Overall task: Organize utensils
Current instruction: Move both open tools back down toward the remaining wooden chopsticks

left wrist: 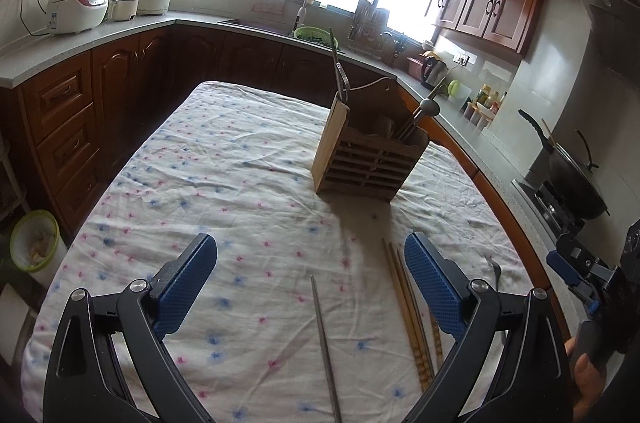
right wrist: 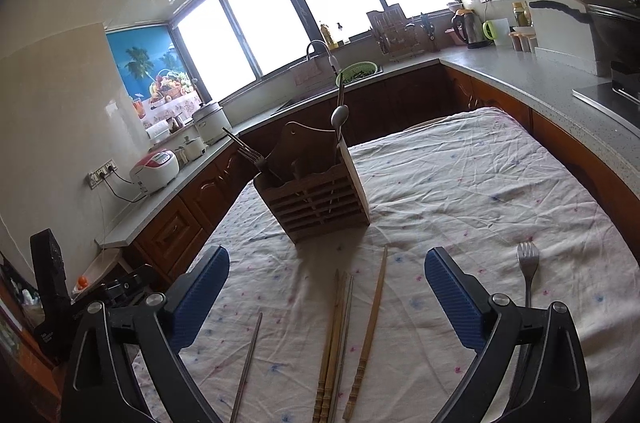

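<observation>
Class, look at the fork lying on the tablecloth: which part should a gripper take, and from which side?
Probably the fork by its slim handle, from above, jaws across it: it lies flat on the tablecloth, tines toward the wooden holder, handle nearest the right gripper.

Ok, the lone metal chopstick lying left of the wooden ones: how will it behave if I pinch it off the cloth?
The metal chopstick looks thin, smooth and stiff, so it will probably slip or swivel between the pads unless pinched near mid-length. It lies flat on the wrinkled tablecloth, so the fingers may catch cloth too. If round in section, it could roll when nudged.
</observation>
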Tool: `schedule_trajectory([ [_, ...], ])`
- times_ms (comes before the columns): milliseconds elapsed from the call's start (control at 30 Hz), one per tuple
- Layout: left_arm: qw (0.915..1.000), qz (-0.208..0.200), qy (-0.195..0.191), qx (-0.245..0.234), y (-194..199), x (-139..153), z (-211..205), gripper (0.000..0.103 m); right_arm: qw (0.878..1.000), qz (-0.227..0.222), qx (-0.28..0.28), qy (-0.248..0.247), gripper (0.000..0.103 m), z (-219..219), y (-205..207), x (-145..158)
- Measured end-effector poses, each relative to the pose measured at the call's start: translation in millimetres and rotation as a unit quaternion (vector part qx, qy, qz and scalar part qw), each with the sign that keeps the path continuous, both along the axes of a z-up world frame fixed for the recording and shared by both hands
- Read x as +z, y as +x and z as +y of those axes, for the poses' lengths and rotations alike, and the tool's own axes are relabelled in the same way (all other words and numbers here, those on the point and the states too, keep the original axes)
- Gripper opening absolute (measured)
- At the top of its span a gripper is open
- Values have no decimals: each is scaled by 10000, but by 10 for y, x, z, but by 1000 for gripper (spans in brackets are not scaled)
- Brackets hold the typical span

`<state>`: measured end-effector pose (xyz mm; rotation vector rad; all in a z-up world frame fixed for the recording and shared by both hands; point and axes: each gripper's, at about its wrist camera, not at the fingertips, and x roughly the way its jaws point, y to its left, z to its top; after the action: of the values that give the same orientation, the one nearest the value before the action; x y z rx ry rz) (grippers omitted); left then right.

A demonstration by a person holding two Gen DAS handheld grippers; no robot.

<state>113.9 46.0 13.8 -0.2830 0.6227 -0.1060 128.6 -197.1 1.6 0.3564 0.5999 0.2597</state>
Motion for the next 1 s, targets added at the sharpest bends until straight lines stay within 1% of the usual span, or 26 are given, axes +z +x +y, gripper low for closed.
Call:
schedule_trajectory([
  [233,9997,219,113,-18,-116,-164,-18,97,9999,128,-22,-67,99,-16,-160,-146],
  [433,9992,315,258,-36,-157,-224,-75,97,9998,160,-46,-141,99,-29,-238,-207],
  [667,9982,477,359,-85,-110,-324,-134,97,9997,193,-83,-145,99,-65,-226,-252],
  [833,9972,621,383,-155,-44,-403,-176,97,9994,286,-103,-133,99,-92,-177,-318],
  [1000,9960,709,496,-206,27,-468,-233,97,9991,378,-72,-151,99,-84,-115,-389],
])
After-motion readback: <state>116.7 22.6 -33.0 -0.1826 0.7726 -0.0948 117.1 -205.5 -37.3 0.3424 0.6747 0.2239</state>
